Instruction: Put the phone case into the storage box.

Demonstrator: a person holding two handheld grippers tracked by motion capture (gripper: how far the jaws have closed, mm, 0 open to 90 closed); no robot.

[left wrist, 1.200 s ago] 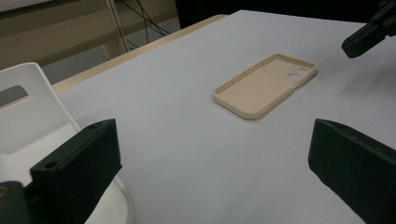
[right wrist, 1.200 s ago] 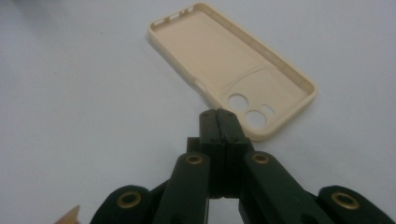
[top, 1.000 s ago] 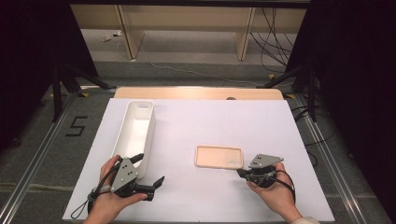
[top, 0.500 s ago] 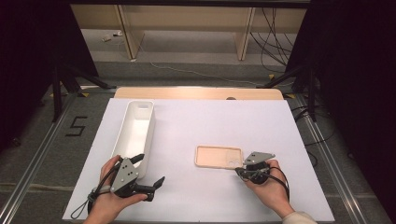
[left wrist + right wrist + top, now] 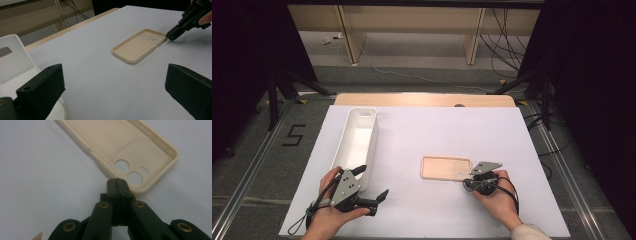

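From the high view, a beige phone case [image 5: 446,168] is lying open side up on the white surface [image 5: 437,135], right of centre and toward the near edge. The right hand-held gripper [image 5: 469,183] is sitting at the case's near right corner, while the left hand-held gripper [image 5: 371,183] is resting near the end of a long white bin [image 5: 355,140] at the left.

In the left gripper view, that gripper's jaws are standing wide apart, released and grasping nothing, with the case [image 5: 140,45] well ahead and the right hand-held gripper [image 5: 172,35] touching its corner.

In the right gripper view, the right hand-held gripper [image 5: 117,181] is clenched, jaws pressed together on nothing, tips just at the case [image 5: 120,147] rim by the camera holes. To lift the case cleanly, I'd judge the jaws are needing to part and straddle the thin rim before closing.
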